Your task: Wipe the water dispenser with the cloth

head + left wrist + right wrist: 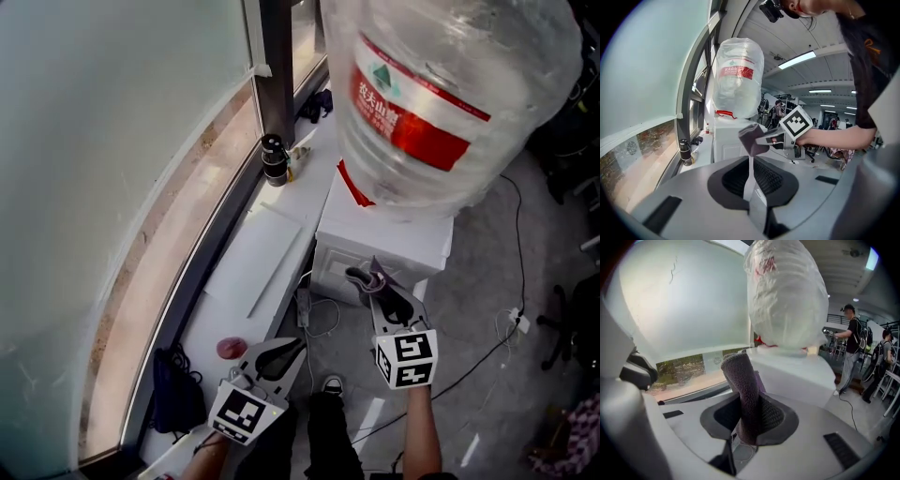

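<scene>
The white water dispenser (380, 246) stands against a window ledge and carries a big plastic-wrapped bottle (441, 94) with a red label. My right gripper (378, 286) is just in front of the dispenser's front face, shut on a folded dark grey cloth (364, 277). In the right gripper view the cloth (740, 380) sticks up between the jaws, with the dispenser (797, 373) close behind it. My left gripper (284, 354) hangs lower left, near the ledge, shut and empty. The left gripper view shows the right gripper's cloth (751, 139) beside the dispenser (729, 138).
A dark flask (274, 159) stands on the white ledge (248, 267) by the window. A pink round thing (230, 348) and a black bundle (176, 394) lie lower left. A power strip (303, 306) and cables cross the floor. People (851, 350) stand far off.
</scene>
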Tool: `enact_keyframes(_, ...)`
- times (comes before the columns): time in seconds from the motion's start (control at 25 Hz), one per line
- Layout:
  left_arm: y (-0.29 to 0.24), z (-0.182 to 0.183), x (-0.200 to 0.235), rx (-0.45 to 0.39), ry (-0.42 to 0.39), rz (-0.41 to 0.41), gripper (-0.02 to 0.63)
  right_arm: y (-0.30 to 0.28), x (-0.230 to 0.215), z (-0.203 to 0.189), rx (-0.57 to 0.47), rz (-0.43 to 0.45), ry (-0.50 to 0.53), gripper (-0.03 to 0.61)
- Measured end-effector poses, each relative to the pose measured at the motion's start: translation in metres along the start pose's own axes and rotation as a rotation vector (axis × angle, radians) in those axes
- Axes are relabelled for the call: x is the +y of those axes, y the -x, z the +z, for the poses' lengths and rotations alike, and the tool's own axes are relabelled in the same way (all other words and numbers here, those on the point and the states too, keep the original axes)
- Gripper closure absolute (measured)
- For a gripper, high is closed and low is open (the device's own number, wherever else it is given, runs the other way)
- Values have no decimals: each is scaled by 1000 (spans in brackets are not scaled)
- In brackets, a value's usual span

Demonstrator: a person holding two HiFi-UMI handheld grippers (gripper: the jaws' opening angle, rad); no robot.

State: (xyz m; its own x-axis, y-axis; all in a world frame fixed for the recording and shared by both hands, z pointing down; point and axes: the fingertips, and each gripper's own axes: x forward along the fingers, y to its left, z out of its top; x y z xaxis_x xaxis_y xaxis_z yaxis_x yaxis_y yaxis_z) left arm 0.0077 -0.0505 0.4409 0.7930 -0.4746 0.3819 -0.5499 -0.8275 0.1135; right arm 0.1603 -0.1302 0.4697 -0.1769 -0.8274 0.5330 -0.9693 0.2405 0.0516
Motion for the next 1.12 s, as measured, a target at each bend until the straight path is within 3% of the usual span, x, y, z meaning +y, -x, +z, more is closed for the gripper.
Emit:
enact_keyframes(0.16,3,3,-4,-15,9,-12,583,22,-13,44,-83,-28,25,480)
enact_keyframes(0.32,6,-5,-1,-9,13,-10,583,11,-20,40,-78,-74,46,480)
enact_keyframes(0.56,7,-19,5,-3,31,5,583,-27,-32,-11,-5,-130,6,480)
enact_keyframes(1.12,-26,-61,26,-11,105,68,583,-153,-29,-163,162,-129,4,480)
